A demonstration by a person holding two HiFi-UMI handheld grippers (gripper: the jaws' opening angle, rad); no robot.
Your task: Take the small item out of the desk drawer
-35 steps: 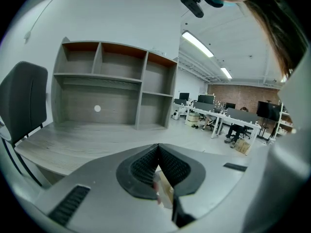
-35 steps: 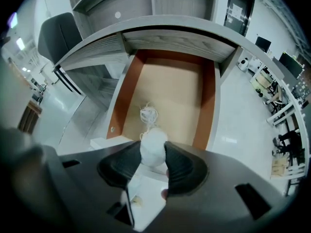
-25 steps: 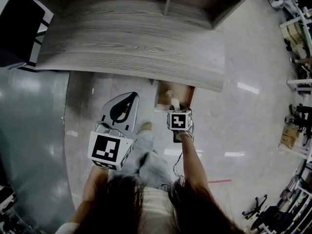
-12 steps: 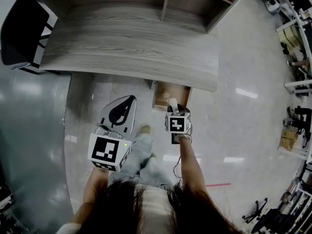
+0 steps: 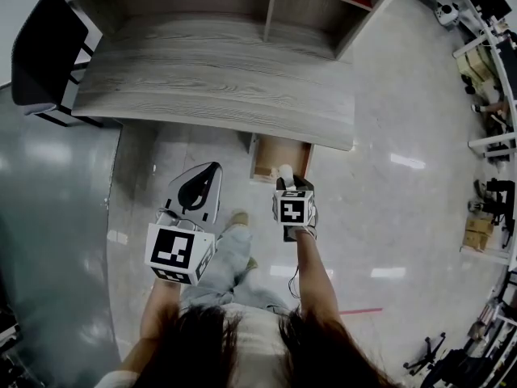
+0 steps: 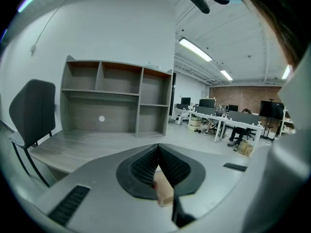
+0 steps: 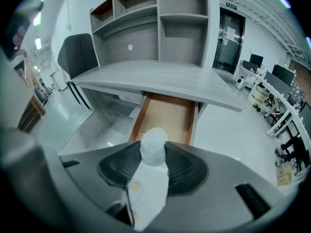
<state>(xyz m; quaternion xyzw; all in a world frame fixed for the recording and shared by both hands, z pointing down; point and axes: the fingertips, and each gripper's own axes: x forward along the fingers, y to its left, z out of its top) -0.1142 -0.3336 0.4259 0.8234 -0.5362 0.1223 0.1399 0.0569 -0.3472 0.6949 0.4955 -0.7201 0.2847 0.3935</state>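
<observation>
The right tongs (image 7: 154, 152) have lifted higher over the open drawer (image 7: 165, 115), squeezing a fluffy white ball (image 7: 153, 142). The left tongs (image 6: 157, 146) are pinched together, empty.

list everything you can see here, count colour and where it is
grey wood-grain desk: one, grey, top centre of the head view
open-fronted shelf unit: one, grey, on the desk's back edge
open desk drawer: one, brown inside, pulled out under the desk
black chair: one, black, left of the desk
small white rounded item: one, white, near the drawer's front
office desks with monitors: several, white, far background
left gripper: one, grey, jaws together
right gripper: one, grey, closed on the white item
</observation>
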